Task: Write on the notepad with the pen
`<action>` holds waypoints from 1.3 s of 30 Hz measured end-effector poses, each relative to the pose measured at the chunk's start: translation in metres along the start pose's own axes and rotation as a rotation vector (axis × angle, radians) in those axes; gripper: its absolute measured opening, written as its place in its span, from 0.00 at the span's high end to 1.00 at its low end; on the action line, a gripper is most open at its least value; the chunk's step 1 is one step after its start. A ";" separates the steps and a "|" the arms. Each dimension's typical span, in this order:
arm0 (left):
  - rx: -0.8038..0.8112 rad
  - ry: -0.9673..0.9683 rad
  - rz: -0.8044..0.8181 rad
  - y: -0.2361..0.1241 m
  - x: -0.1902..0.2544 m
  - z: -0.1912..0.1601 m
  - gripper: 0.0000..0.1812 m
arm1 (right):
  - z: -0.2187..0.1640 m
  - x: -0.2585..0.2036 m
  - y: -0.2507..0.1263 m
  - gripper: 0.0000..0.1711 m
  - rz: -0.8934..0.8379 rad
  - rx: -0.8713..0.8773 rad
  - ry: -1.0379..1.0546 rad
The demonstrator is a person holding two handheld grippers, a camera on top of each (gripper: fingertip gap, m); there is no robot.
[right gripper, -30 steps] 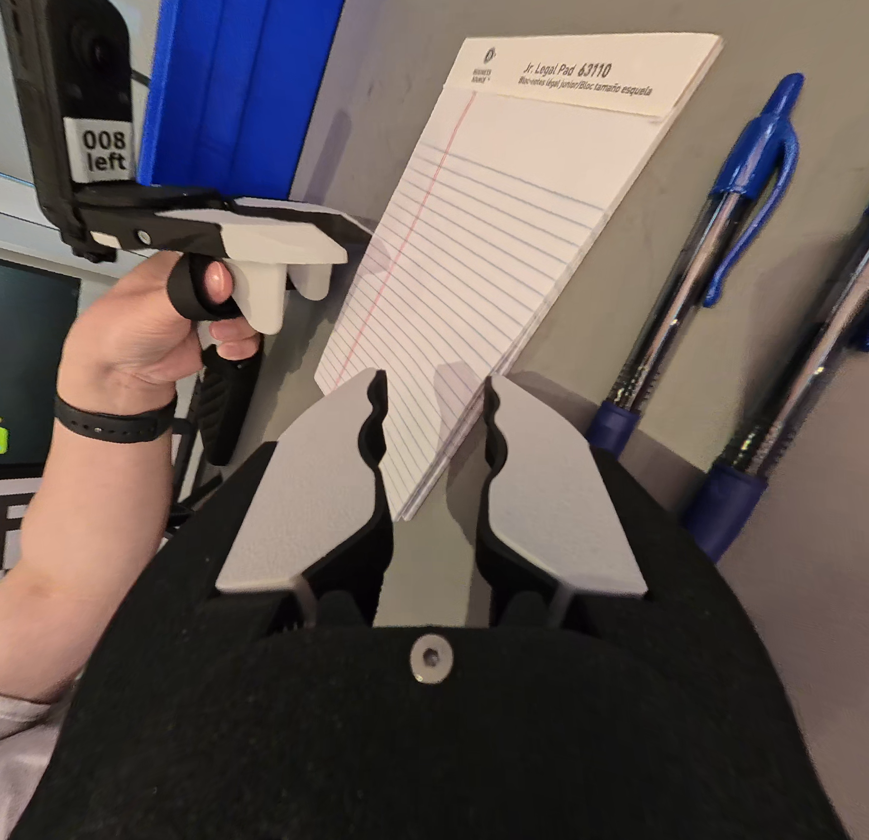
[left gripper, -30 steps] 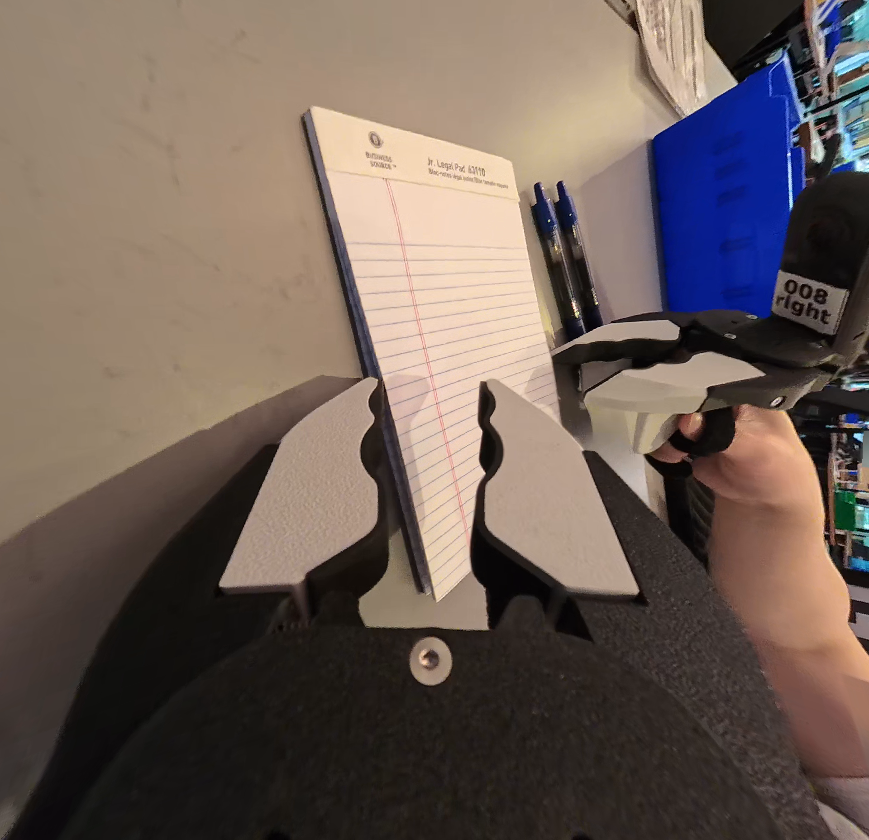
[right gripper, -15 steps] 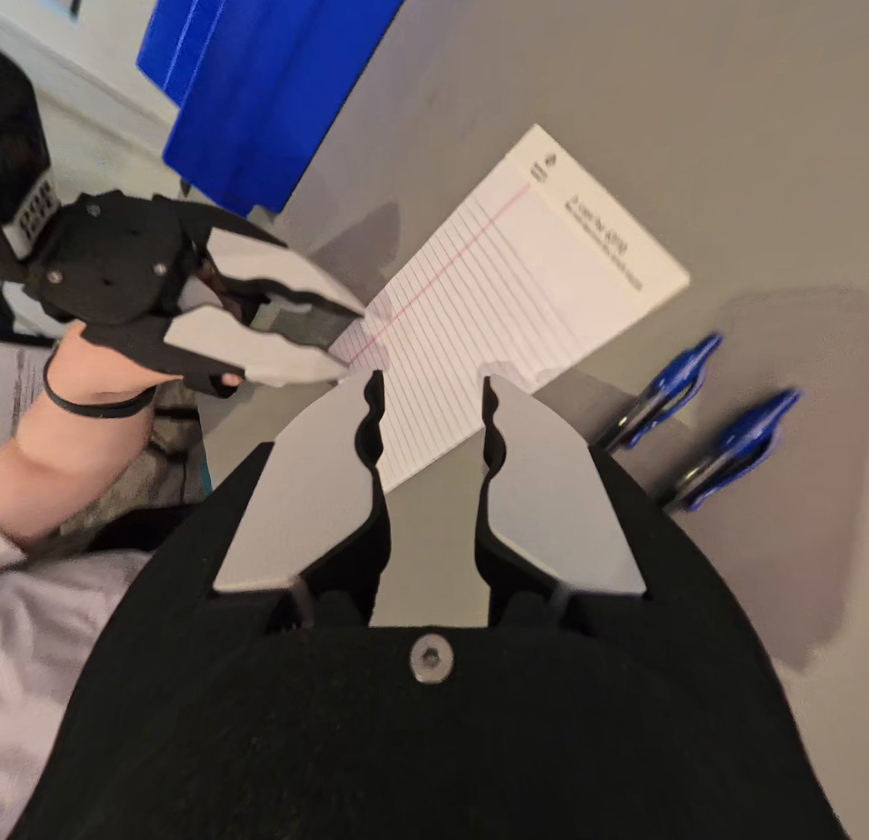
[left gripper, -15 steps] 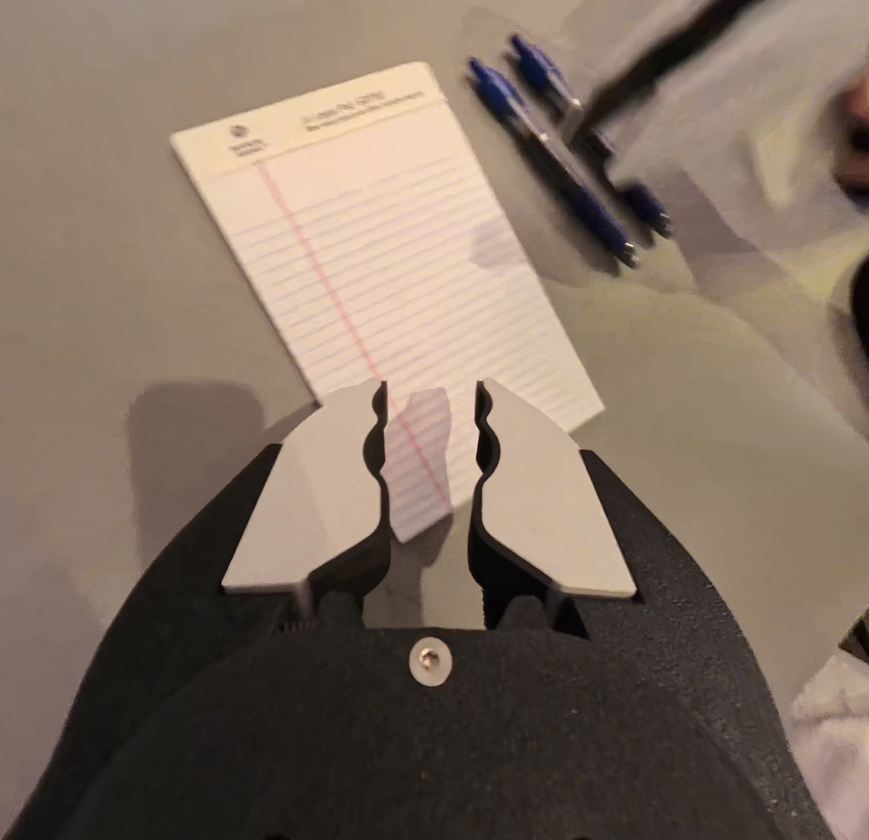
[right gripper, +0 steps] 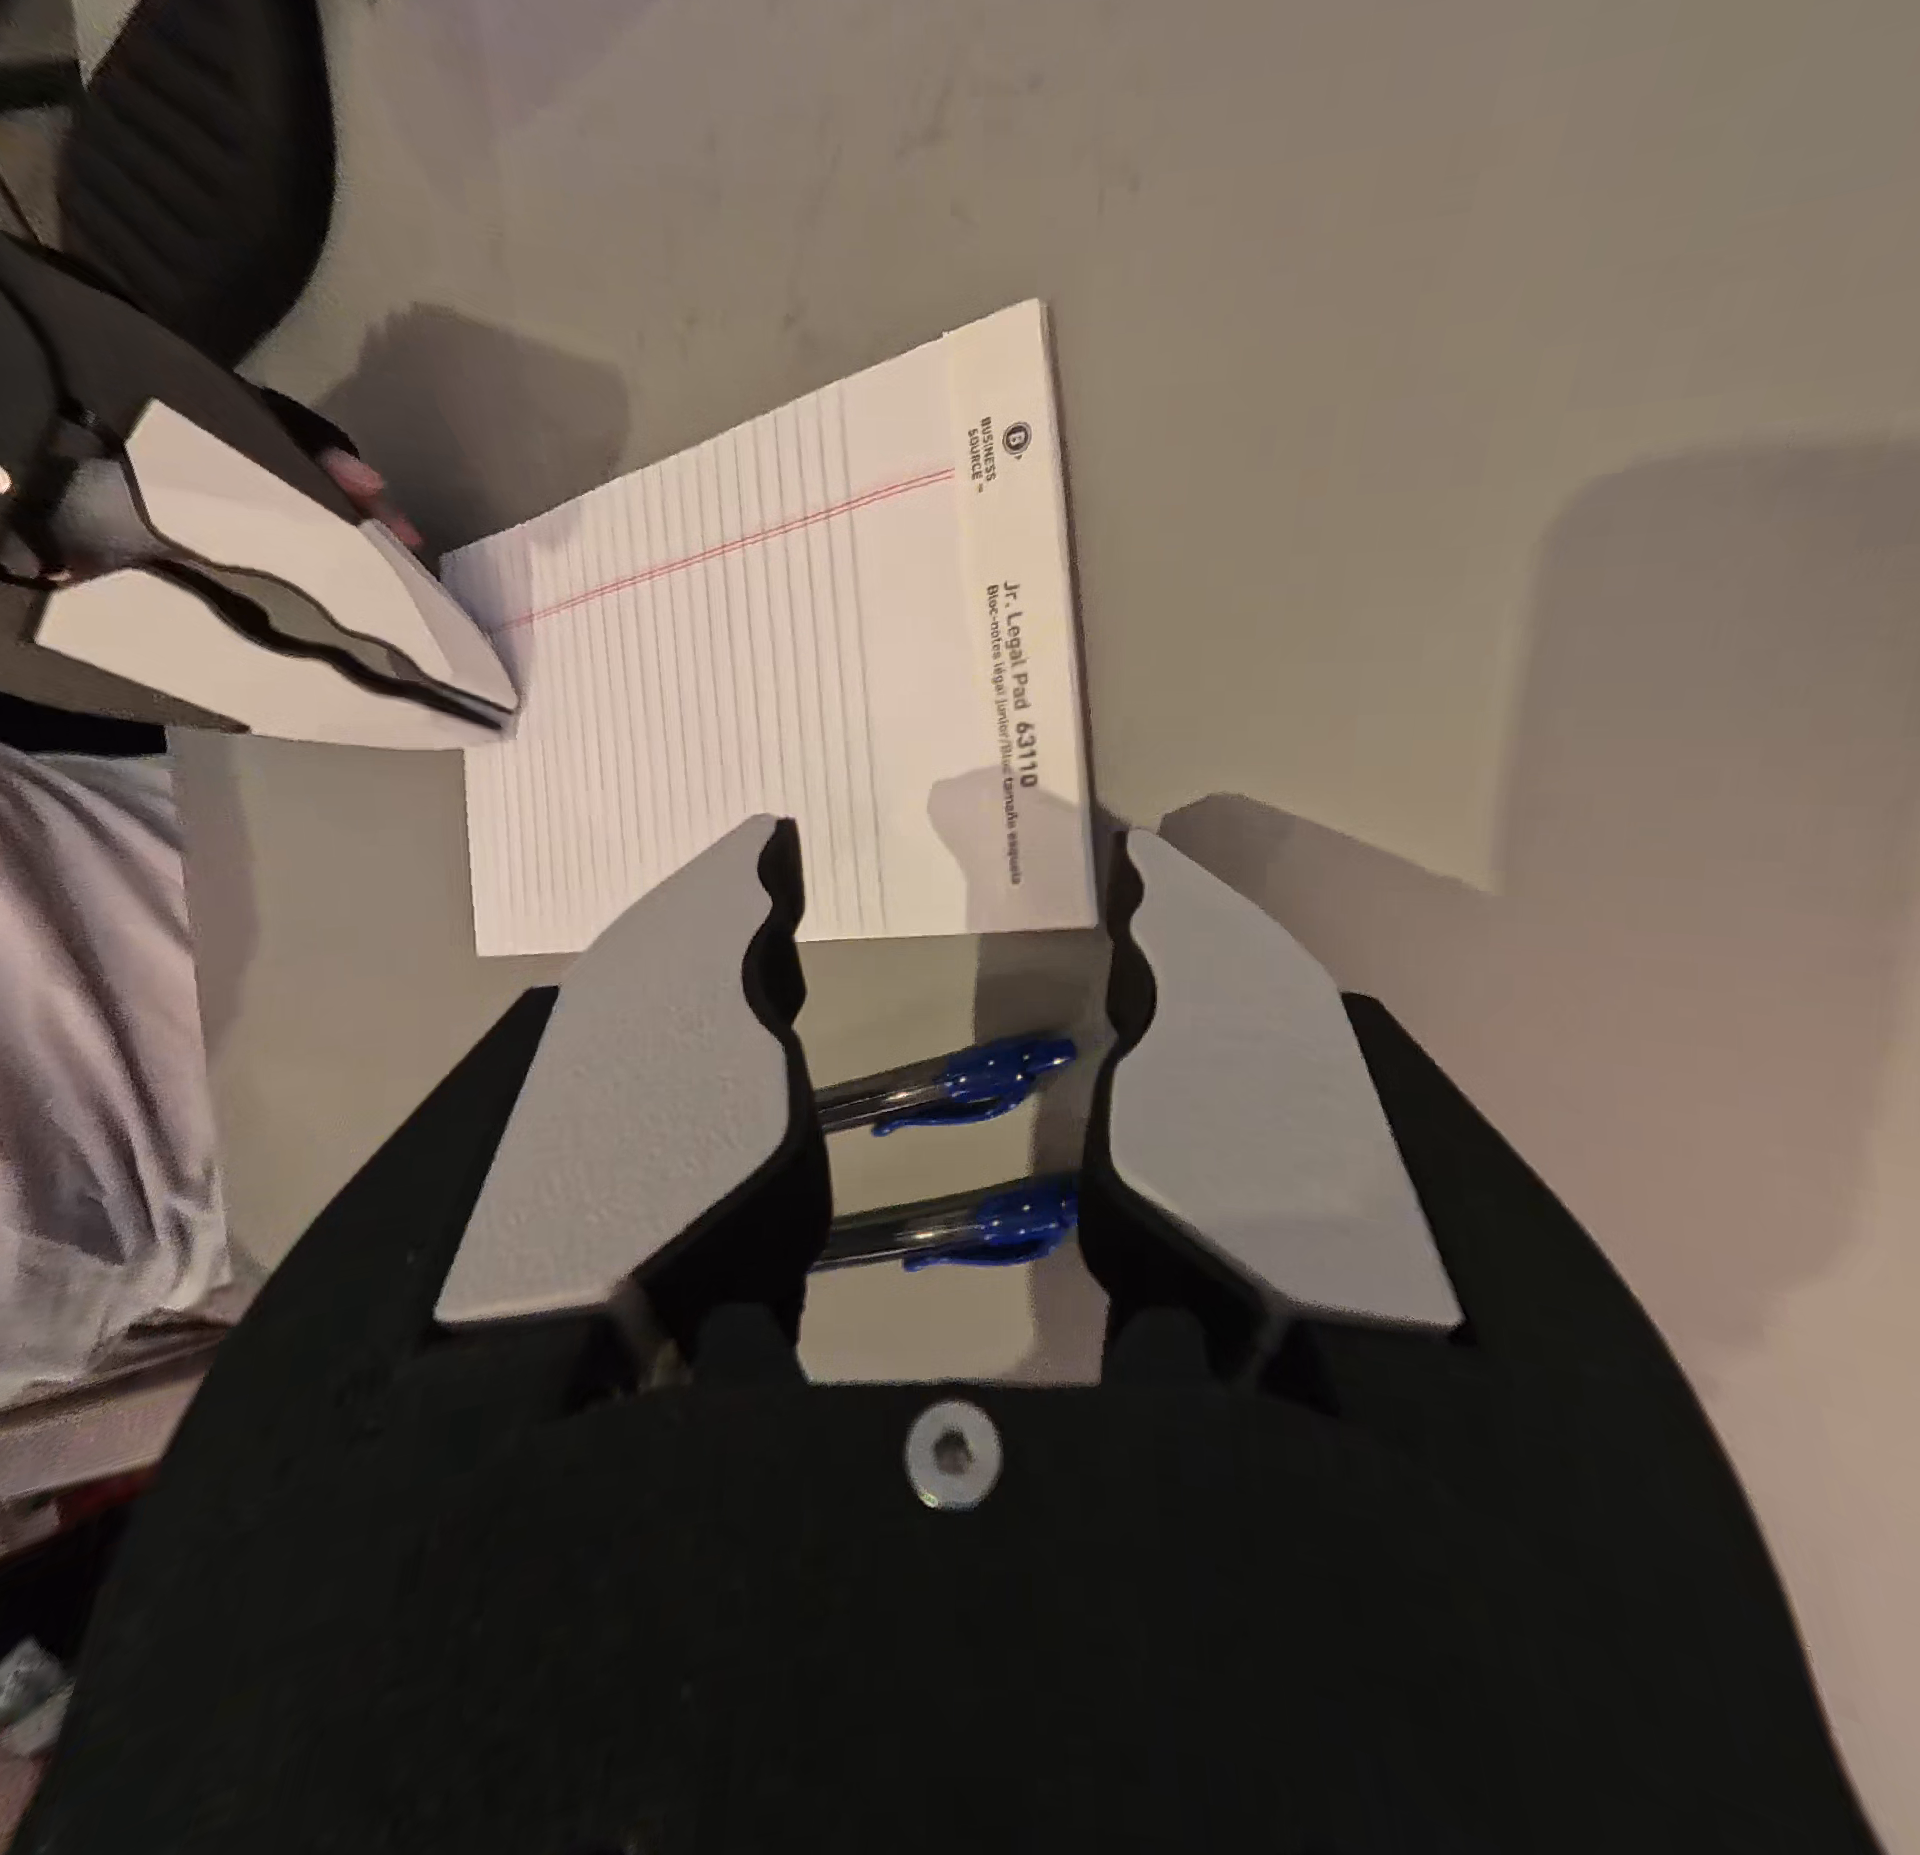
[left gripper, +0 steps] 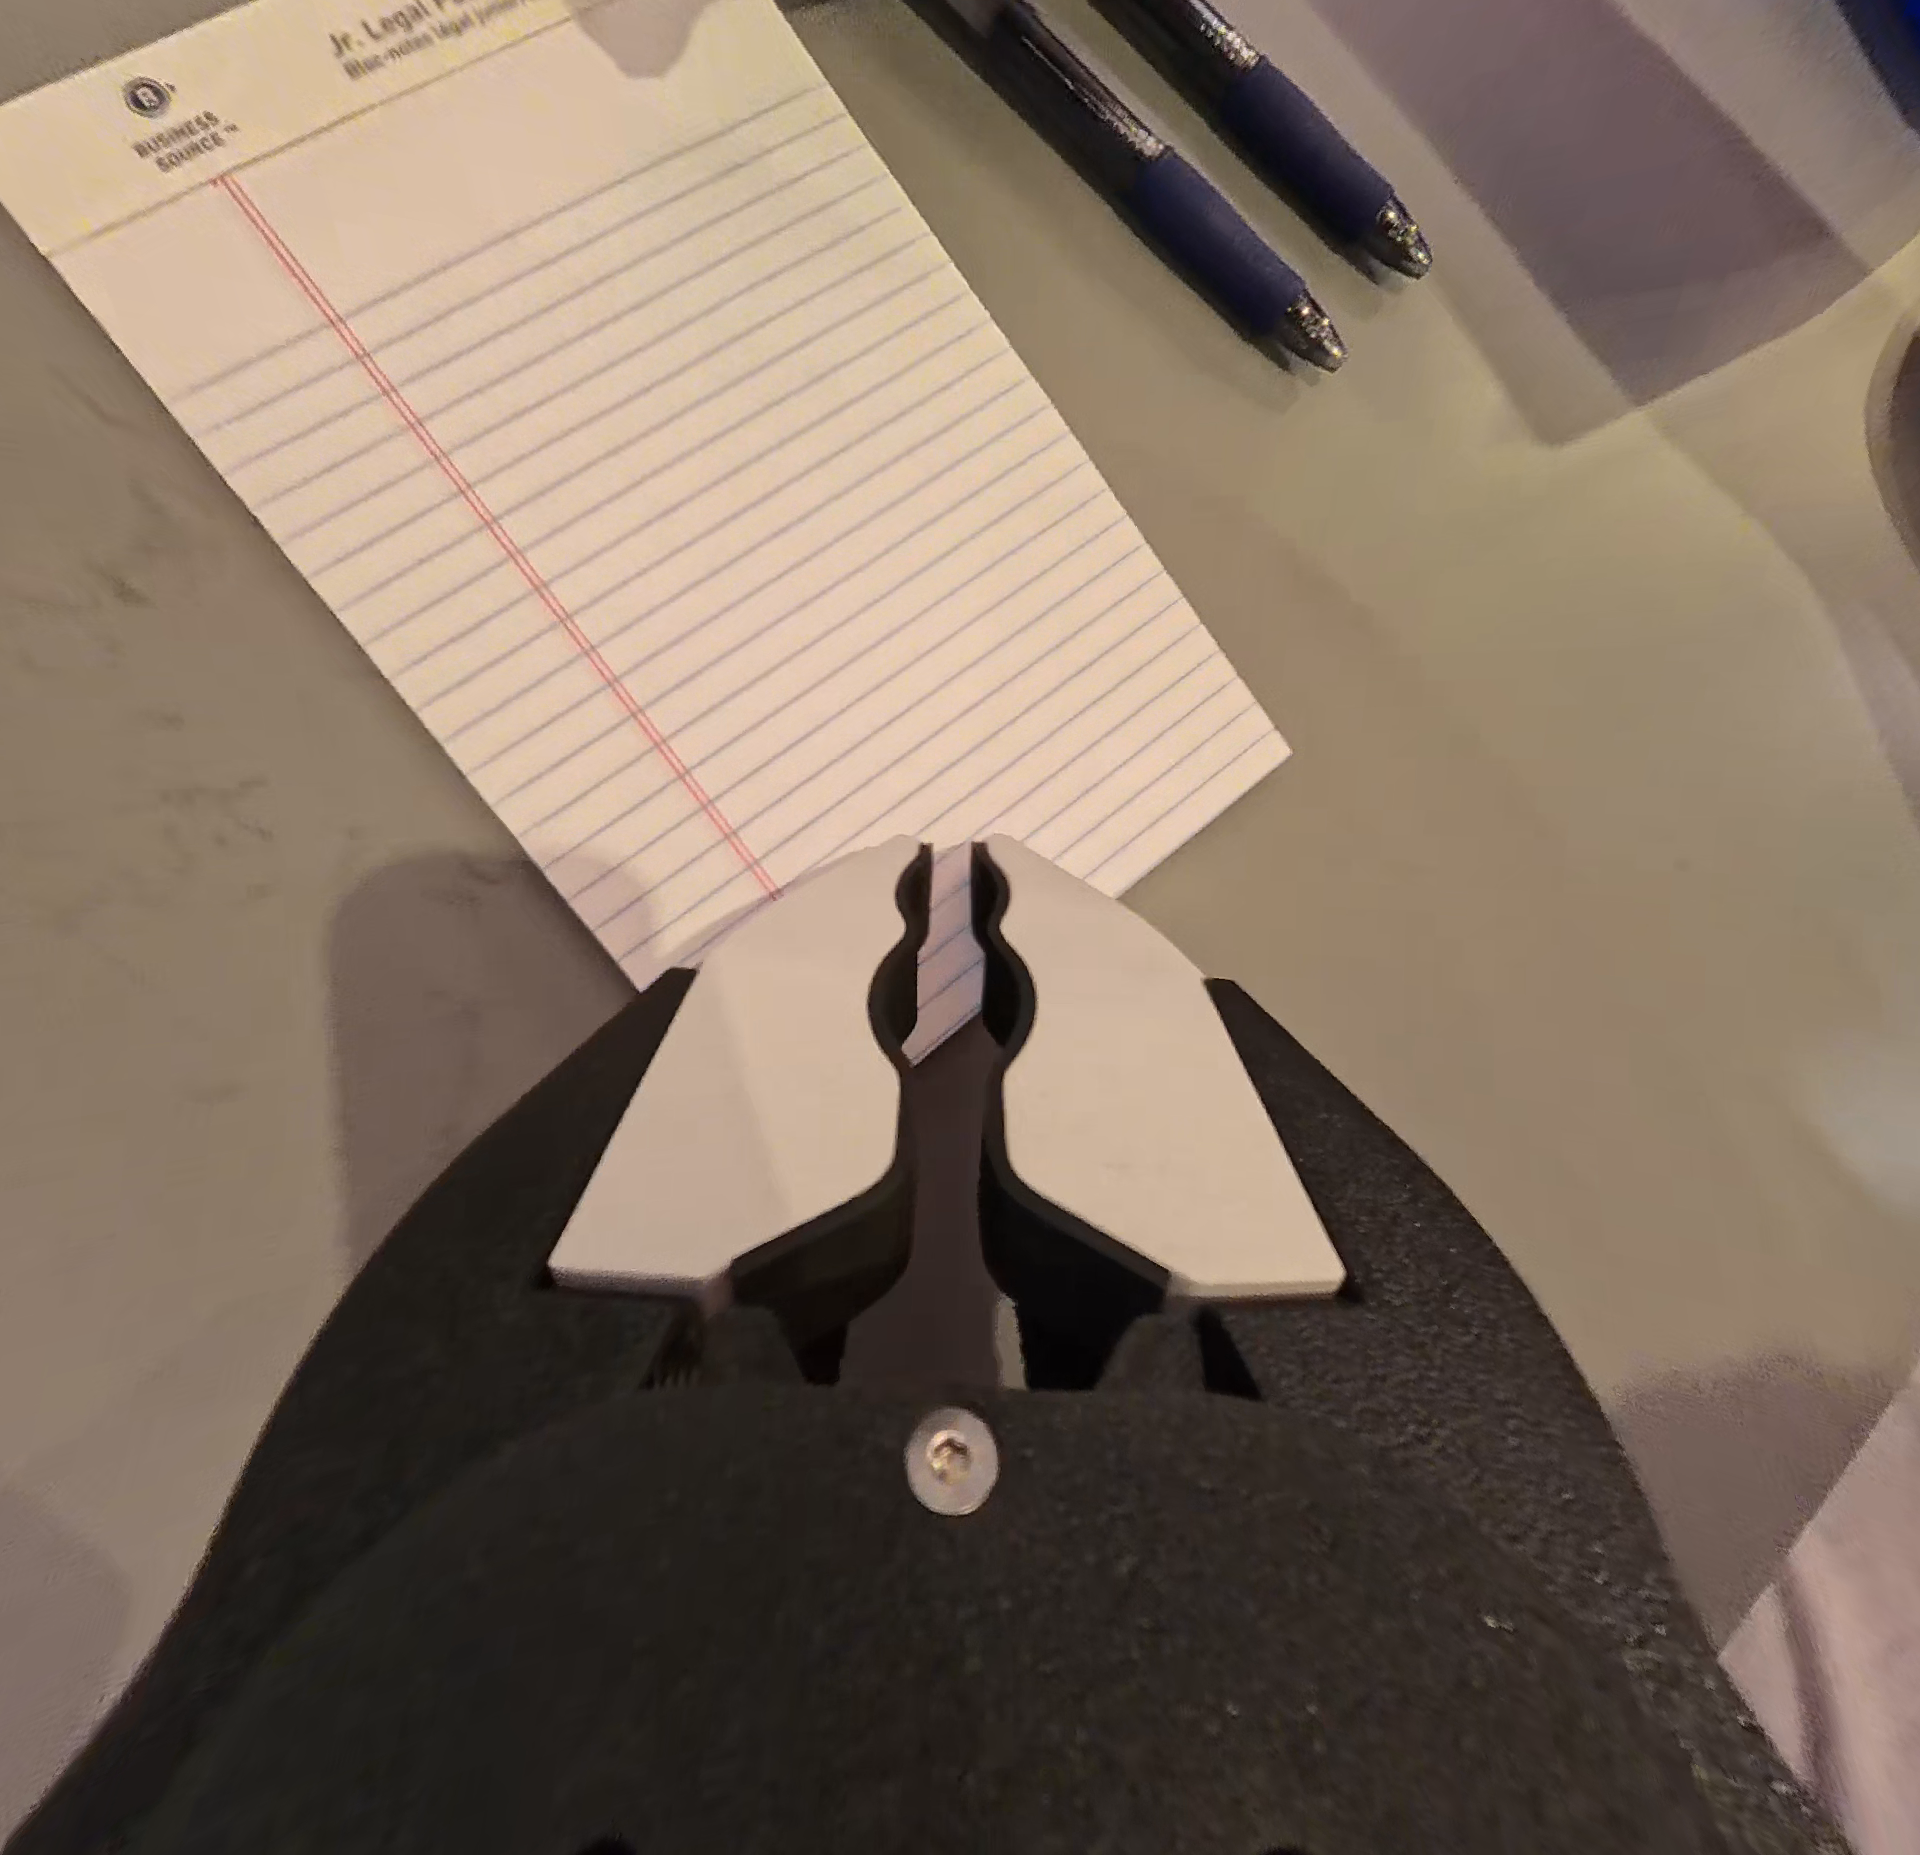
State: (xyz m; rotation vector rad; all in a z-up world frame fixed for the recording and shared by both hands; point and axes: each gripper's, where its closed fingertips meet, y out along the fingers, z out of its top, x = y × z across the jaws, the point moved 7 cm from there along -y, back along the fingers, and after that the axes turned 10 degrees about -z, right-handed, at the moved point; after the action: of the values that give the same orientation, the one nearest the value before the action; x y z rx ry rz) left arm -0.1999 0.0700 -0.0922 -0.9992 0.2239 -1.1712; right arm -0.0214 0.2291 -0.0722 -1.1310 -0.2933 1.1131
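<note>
Grey tabletop (left gripper: 1455, 766) carries 1 notepad (left gripper: 665, 475) & 2 pens, nothing else on the bare part in view. Notepad lies flat, white lined sheet w/ red margin line, printed header strip at its far end, page blank. Both pens, blue grips and clear barrels, lie side by side just beside the pad's right edge, apart from it: pen nearer the pad (left gripper: 1164, 195), outer pen (left gripper: 1299, 132). Left claw (left gripper: 948, 855) is narrowed to a slim gap, tips over the pad's near edge; whether it pinches the sheet, can't tell. Right claw (right gripper: 951, 839) is spread wide, holding nothing, directly above the 2 pens, whose blue clip ends show between its fingers (right gripper: 665, 1078).
</note>
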 end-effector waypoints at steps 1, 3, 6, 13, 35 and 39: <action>-0.002 0.013 0.011 0.000 -0.001 0.000 0.99 | 0.002 0.001 0.001 0.67 0.010 -0.017 -0.013; -0.008 0.043 0.026 0.000 -0.001 0.000 1.00 | 0.005 0.005 0.005 0.67 0.020 -0.062 -0.034; -0.014 0.086 0.049 0.001 0.000 -0.001 1.00 | 0.005 0.007 0.011 0.65 0.041 -0.159 -0.054; -0.008 0.099 0.033 0.000 -0.001 -0.002 1.00 | 0.010 0.001 0.019 0.66 0.105 -0.320 -0.061; 0.031 0.224 0.022 -0.005 0.000 -0.013 1.00 | -0.004 0.005 0.014 0.63 0.338 -0.232 0.114; 0.044 0.238 0.028 -0.005 0.000 -0.014 1.00 | -0.008 0.005 0.013 0.62 0.355 -0.219 0.130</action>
State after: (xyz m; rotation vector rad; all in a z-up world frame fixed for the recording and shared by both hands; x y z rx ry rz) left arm -0.2116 0.0624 -0.0969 -0.8145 0.3978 -1.2645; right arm -0.0208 0.2292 -0.0879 -1.4841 -0.1156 1.3332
